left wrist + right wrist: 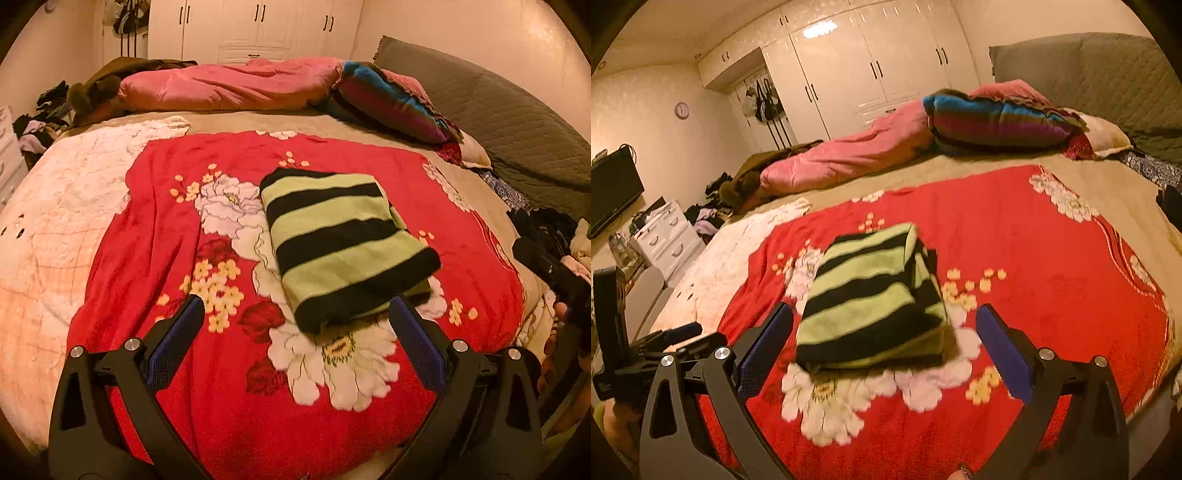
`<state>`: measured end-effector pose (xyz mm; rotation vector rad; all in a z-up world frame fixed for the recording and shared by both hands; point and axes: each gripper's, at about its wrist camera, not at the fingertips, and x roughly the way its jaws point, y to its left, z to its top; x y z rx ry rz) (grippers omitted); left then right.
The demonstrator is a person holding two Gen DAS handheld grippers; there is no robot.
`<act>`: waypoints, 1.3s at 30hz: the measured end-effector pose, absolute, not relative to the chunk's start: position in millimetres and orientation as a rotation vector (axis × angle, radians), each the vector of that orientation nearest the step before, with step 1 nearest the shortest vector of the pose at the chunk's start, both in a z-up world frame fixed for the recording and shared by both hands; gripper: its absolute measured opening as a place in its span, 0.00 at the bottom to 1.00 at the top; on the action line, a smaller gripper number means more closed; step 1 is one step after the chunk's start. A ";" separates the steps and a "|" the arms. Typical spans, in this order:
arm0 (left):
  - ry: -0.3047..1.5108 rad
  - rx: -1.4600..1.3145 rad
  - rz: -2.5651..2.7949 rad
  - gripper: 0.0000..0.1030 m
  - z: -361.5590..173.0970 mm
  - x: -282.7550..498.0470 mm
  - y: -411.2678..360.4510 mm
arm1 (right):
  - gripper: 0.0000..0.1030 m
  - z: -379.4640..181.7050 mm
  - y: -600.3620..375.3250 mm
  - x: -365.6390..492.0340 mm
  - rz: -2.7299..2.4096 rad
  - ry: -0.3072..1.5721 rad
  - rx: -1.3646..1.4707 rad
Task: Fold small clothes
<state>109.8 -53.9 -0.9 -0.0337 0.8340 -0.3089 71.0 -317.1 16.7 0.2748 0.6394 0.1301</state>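
A green-and-black striped garment [343, 240] lies folded into a compact rectangle on the red floral blanket [192, 236]. My left gripper [295, 310] is open just short of its near end, with blue pads spread wide and nothing between them. In the right wrist view the same striped garment [875, 299] sits ahead on the red blanket [1052, 288], and my right gripper [884, 317] is open, its pads flanking the garment's near edge without touching it. The other gripper's body [613, 332] shows at the left edge, and a dark gripper body [554, 273] at the right edge of the left wrist view.
A pink duvet [229, 85] and a striped folded blanket [391, 99] lie at the bed's far side. A grey headboard [498, 122] stands right. Loose clothes [546, 225] pile at the bed's right edge. White drawers [668, 236] and wardrobes [871, 62] stand beyond the bed.
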 end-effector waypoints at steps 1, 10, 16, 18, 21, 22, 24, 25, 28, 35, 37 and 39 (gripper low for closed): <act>0.839 -0.029 -0.310 0.91 -2.7 106.3 -54.2 | 0.96 13.6 -315.7 67.0 0.130 0.657 0.271; 0.920 -0.064 -0.312 0.91 -24.5 87.9 -55.5 | 0.96 -15.5 -298.2 49.5 0.059 0.785 0.158; 0.947 -0.057 -0.296 0.91 -35.0 83.8 -57.6 | 0.96 -22.7 -298.8 46.0 0.058 0.807 0.163; 0.956 -0.052 -0.286 0.91 -37.0 83.2 -57.9 | 0.96 -22.7 -299.9 45.6 0.056 0.810 0.164; 0.959 -0.050 -0.279 0.91 -37.5 83.3 -57.6 | 0.96 -23.2 -300.7 45.1 0.058 0.819 0.162; 0.959 -0.050 -0.277 0.91 -37.5 83.3 -57.2 | 0.96 -23.3 -300.9 44.7 0.061 0.821 0.162; 0.959 -0.053 -0.272 0.91 -36.9 83.6 -56.2 | 0.96 -23.3 -300.9 44.1 0.064 0.822 0.161; 0.960 -0.055 -0.270 0.91 -36.9 83.8 -55.6 | 0.96 -23.5 -300.5 43.7 0.065 0.823 0.159; 0.959 -0.057 -0.266 0.91 -36.4 83.9 -54.8 | 0.96 -23.1 -299.3 42.9 0.068 0.824 0.153; 0.958 -0.057 -0.263 0.91 -35.0 83.9 -54.8 | 0.96 -22.3 -297.2 42.4 0.069 0.823 0.147; 0.957 -0.054 -0.263 0.91 -34.4 83.5 -55.2 | 0.96 -22.3 -296.6 42.3 0.069 0.824 0.146; 0.955 -0.053 -0.262 0.91 -34.1 83.7 -55.4 | 0.96 -22.3 -296.5 42.3 0.069 0.824 0.146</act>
